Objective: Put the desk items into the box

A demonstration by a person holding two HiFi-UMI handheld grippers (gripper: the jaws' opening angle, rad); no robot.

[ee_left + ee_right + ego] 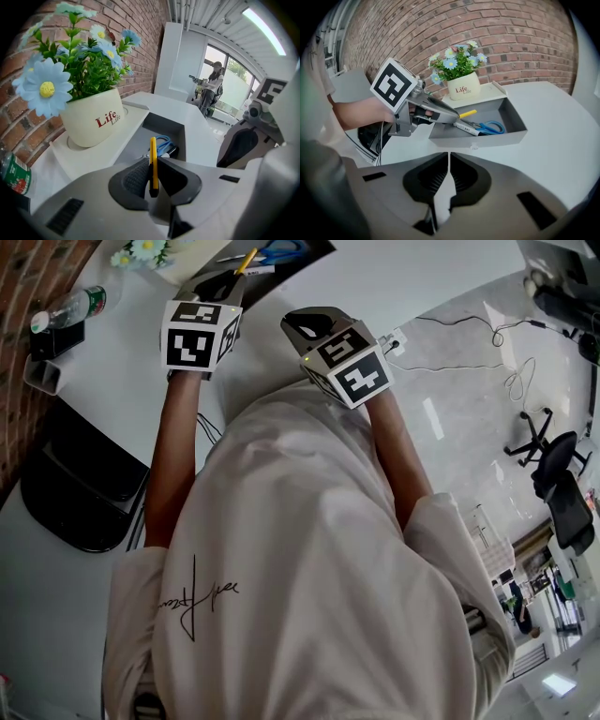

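Observation:
My left gripper (pixel 153 161) is shut on a thin yellow utility knife (pixel 153 161), which sticks up between the pads. It hovers over the grey open box (pixel 161 125), where blue scissors (pixel 162 143) lie. In the right gripper view the left gripper (pixel 449 114) holds the yellow knife (pixel 468 113) above the box (pixel 513 137), over the scissors (pixel 491 127) and a white marker pen (pixel 465 127). My right gripper (pixel 449 157) is shut with nothing in it, above the white desk in front of the box. In the head view the left gripper (pixel 230 279) reaches the box and the right gripper (pixel 305 320) is beside it.
A white flower pot (pixel 91 119) with blue flowers stands on the box's shelf by the brick wall (pixel 520 42). A water bottle (pixel 70 307) stands at the desk's left end, a black chair (pixel 84 484) beside the desk. A power strip (pixel 396 338) with cables lies on the floor.

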